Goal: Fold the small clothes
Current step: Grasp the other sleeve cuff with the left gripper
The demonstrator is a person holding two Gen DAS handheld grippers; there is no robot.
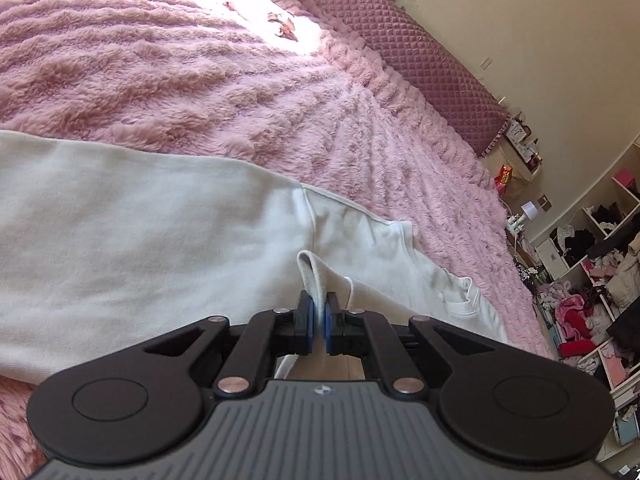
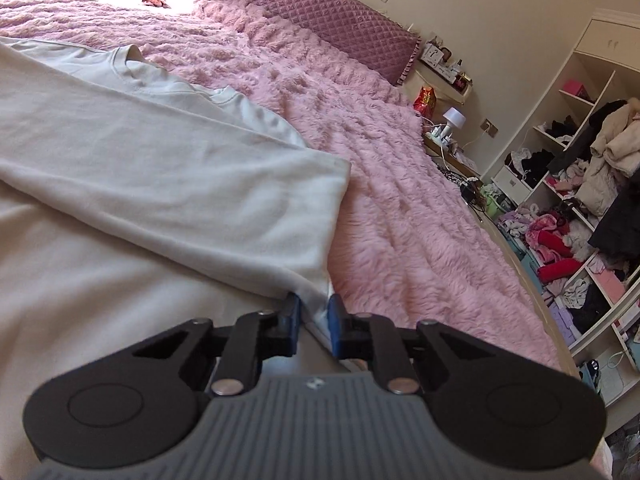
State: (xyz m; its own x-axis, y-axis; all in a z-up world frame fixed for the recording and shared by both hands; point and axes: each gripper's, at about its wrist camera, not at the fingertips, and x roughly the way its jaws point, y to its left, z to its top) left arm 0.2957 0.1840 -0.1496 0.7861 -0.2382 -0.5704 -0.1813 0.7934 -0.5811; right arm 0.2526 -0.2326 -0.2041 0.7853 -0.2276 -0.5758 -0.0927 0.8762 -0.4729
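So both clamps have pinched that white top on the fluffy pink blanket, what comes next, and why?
Probably lift both edges together and carry them over the garment. The left gripper pinches a ribbed hem fold; the right gripper grips the white cotton sweatshirt at its edge, lying flat on the fluffy pink blanket.

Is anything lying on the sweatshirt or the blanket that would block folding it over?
Nothing visible does. Both grippers already pinch the white sweatshirt: the left gripper on a ribbed edge, the right gripper on its edge. The pink blanket beside it looks bare.
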